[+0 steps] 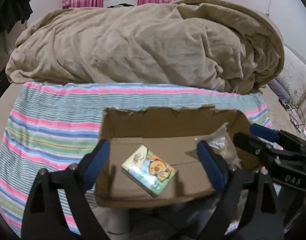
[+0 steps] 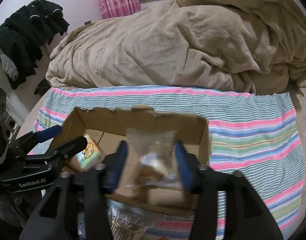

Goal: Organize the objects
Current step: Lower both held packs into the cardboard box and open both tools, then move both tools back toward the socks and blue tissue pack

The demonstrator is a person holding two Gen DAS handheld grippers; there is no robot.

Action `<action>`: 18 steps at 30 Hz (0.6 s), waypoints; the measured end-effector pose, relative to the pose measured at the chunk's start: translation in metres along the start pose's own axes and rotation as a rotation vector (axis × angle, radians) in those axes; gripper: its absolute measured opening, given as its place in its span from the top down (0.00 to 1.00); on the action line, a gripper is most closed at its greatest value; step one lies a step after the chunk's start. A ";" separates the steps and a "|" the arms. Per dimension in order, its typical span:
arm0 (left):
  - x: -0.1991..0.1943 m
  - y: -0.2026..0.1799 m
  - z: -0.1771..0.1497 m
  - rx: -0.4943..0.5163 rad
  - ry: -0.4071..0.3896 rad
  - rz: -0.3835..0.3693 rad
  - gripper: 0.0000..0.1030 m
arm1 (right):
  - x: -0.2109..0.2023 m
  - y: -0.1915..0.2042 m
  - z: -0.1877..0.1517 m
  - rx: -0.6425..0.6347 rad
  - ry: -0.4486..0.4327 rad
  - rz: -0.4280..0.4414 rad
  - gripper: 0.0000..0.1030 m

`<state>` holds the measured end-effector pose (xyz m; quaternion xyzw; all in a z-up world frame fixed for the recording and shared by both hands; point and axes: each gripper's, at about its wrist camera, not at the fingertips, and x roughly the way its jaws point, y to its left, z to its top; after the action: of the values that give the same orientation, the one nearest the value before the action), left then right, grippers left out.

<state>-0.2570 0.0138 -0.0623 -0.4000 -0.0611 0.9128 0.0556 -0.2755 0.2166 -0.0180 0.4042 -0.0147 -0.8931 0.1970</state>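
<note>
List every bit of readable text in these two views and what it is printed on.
"GenRobot.AI": on the left tool's black body, right wrist view.
"DAS": on the right tool's body, left wrist view; possibly partial.
"UCFCS", roughly: on the clear bag in front of the cardboard box; blurred, uncertain.
Tissue pack: lettering unreadable.

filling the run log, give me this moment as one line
stage: boxing items | left gripper: open over tissue pack in cardboard box | right gripper: open around clear bag, grip unclear | surface: striped towel
</note>
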 end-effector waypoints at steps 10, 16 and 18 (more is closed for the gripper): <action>-0.061 -0.001 -0.006 0.003 -0.062 -0.010 0.12 | -0.042 0.015 -0.003 -0.016 -0.041 -0.003 0.28; -0.098 0.002 -0.018 -0.021 -0.090 -0.010 0.11 | -0.075 0.033 -0.013 -0.034 -0.070 0.003 0.28; -0.110 0.004 -0.023 -0.030 -0.094 -0.013 0.09 | -0.087 0.039 -0.018 -0.037 -0.081 0.007 0.28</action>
<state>-0.1666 -0.0053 0.0011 -0.3570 -0.0797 0.9292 0.0525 -0.1978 0.2149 0.0395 0.3641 -0.0075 -0.9081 0.2067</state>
